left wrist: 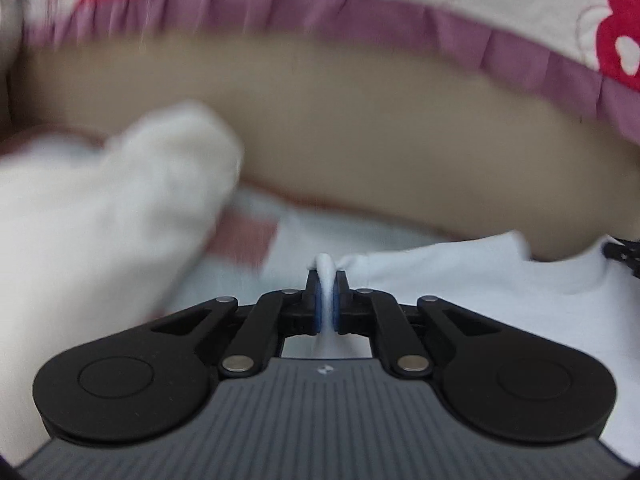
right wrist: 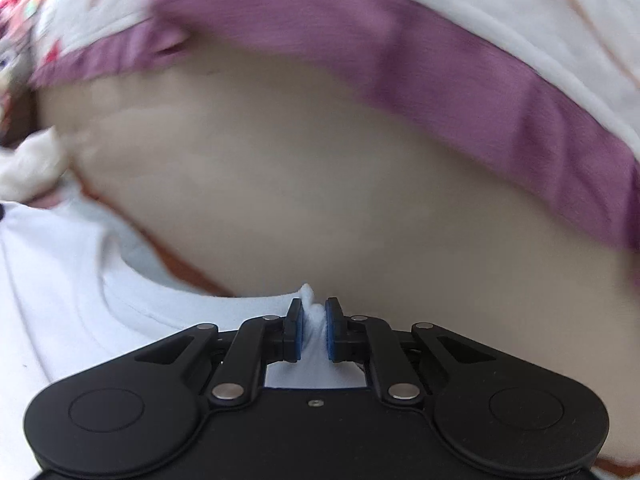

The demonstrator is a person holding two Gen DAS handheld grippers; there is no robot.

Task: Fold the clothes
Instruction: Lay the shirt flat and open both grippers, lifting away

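Soft, even indoor light; heavy motion blur in both wrist views.

No glare or hard shadows show. The left claw (left wrist: 326, 284) and right claw (right wrist: 313, 314) stay sharp, while the white cloth (left wrist: 460, 276), the purple frill (left wrist: 500, 36) and the tan surface (right wrist: 320, 184) behind them smear sideways. Fisheye bending curves the frill's line, and the corners darken.

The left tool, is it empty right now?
No, the left tool is pinched shut on a fold of the white garment, which pokes up between its blue pads.
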